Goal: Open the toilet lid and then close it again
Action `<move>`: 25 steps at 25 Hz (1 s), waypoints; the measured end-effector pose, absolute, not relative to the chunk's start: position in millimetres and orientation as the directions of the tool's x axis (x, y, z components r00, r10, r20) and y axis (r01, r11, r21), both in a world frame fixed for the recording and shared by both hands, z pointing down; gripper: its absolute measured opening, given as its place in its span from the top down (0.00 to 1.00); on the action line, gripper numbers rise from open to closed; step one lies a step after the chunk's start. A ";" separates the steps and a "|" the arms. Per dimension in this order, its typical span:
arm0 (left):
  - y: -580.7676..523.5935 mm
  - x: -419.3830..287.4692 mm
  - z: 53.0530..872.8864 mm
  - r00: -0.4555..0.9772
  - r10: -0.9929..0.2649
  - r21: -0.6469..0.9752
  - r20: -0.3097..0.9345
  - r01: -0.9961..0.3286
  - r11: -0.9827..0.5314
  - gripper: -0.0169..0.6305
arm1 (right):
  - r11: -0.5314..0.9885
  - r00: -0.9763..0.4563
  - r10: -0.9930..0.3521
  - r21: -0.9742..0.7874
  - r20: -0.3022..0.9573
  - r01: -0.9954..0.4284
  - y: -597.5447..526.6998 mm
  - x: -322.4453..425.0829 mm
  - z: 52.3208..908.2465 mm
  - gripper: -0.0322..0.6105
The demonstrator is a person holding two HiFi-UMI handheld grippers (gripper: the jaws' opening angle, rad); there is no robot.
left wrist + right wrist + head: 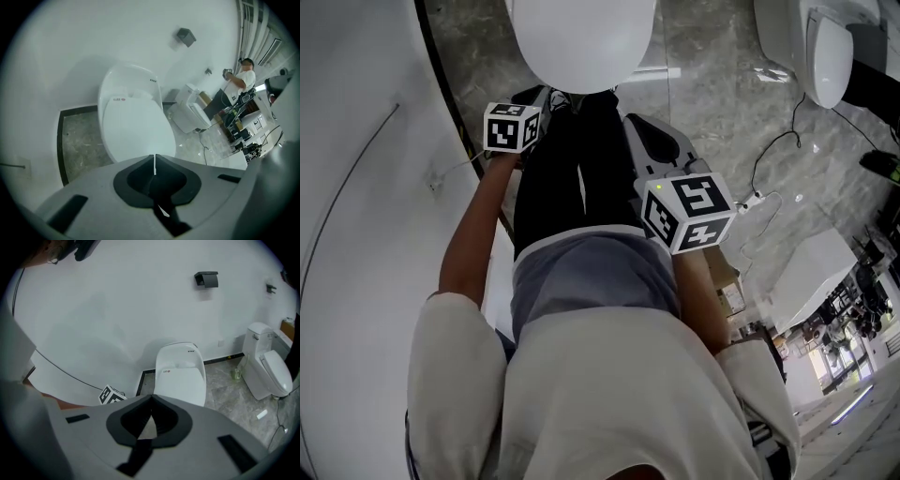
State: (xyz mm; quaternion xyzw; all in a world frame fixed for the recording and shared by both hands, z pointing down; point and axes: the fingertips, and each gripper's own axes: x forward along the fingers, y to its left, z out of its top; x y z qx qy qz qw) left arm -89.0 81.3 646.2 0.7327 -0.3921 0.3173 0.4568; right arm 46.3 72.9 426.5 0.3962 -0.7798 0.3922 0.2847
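Head view: a white toilet [581,37] is seen on the grey marbled floor [712,84], set against the wall just ahead of the person's legs. Its lid [136,129] is lying down flat over the seat. The left claw [154,158] and the right claw [151,398] are held above the lid, well apart from it, each closed tip to tip on nothing. Trouble is judged likeliest at the lid's smooth, rounded front rim: closed tips could be slid off it, and a lid lost partway up would be dropped with a slam. The cable [773,150] on the floor could be caught underfoot.
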 end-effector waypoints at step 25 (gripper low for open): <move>66.2 -83.5 399.4 0.570 -0.587 0.476 0.575 -0.817 -0.327 0.95 | 0.504 -0.596 -0.539 -0.340 0.595 -0.794 68.1 31.2 307.1 0.94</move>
